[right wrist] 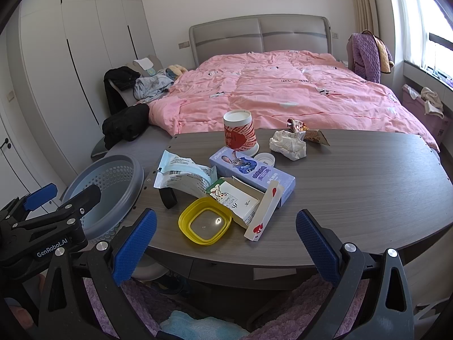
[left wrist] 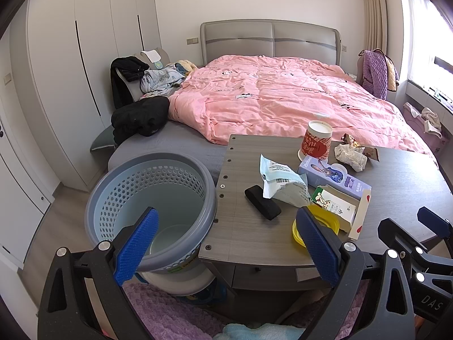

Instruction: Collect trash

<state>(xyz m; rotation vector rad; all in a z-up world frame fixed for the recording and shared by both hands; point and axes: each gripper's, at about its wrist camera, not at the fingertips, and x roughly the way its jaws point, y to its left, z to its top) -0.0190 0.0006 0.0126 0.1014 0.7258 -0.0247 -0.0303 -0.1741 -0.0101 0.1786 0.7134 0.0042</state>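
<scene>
Trash lies on a grey wooden table (right wrist: 368, 187): a red paper cup (right wrist: 240, 134), a purple cartoon box (right wrist: 252, 174), a light-blue wrapper (right wrist: 184, 175), a small open carton (right wrist: 240, 202), a yellow lid (right wrist: 205, 221), crumpled paper (right wrist: 288, 144) and a black object (left wrist: 262, 202). A blue-grey perforated bin (left wrist: 153, 209) stands at the table's left end. My left gripper (left wrist: 226, 243) is open and empty, above the bin rim and table corner. My right gripper (right wrist: 226, 243) is open and empty, just short of the table's near edge, in front of the yellow lid.
A bed with a pink duvet (right wrist: 283, 93) lies behind the table. Dark clothes (left wrist: 138, 119) are piled at its left. White wardrobes (left wrist: 85, 70) line the left wall. A purple rug (right wrist: 311, 306) lies below the grippers.
</scene>
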